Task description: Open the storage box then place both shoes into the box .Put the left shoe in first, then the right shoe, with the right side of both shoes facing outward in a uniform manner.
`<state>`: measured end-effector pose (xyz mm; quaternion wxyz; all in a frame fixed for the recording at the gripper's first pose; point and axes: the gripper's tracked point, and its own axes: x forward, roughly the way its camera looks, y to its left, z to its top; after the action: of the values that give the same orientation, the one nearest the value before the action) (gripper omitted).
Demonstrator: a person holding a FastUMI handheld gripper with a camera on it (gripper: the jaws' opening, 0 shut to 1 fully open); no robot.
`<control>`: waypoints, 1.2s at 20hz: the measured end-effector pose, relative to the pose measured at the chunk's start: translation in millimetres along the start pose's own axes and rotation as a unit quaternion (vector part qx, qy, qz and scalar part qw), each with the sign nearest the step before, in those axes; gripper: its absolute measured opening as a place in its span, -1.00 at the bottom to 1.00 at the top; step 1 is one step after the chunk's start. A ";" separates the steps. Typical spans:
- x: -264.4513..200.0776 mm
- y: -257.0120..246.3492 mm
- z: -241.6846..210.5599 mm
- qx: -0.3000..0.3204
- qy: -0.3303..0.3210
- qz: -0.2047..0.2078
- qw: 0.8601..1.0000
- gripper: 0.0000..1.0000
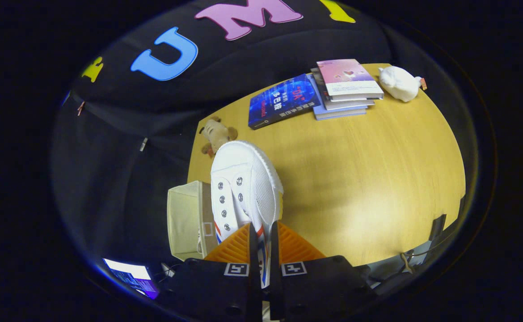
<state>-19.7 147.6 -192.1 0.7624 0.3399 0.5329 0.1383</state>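
One shoe (pixel 243 188) in tongs (pixel 263 241); above box (pixel 189 221)

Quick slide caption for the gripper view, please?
Tongs shut on white sneaker, lifted above the open beige storage box at the wooden table's edge.

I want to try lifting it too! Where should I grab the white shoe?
Pinch the thin side wall near the heel, coming from behind. That is where the tool is shut on the white shoe now; its toe points away, so the heel collar is the nearest thin edge.
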 end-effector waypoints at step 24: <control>142.1 172.6 -94.8 -0.048 0.108 0.000 0.993 -0.26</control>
<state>-23.6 390.3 -198.3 0.7157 0.2861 0.6050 0.1996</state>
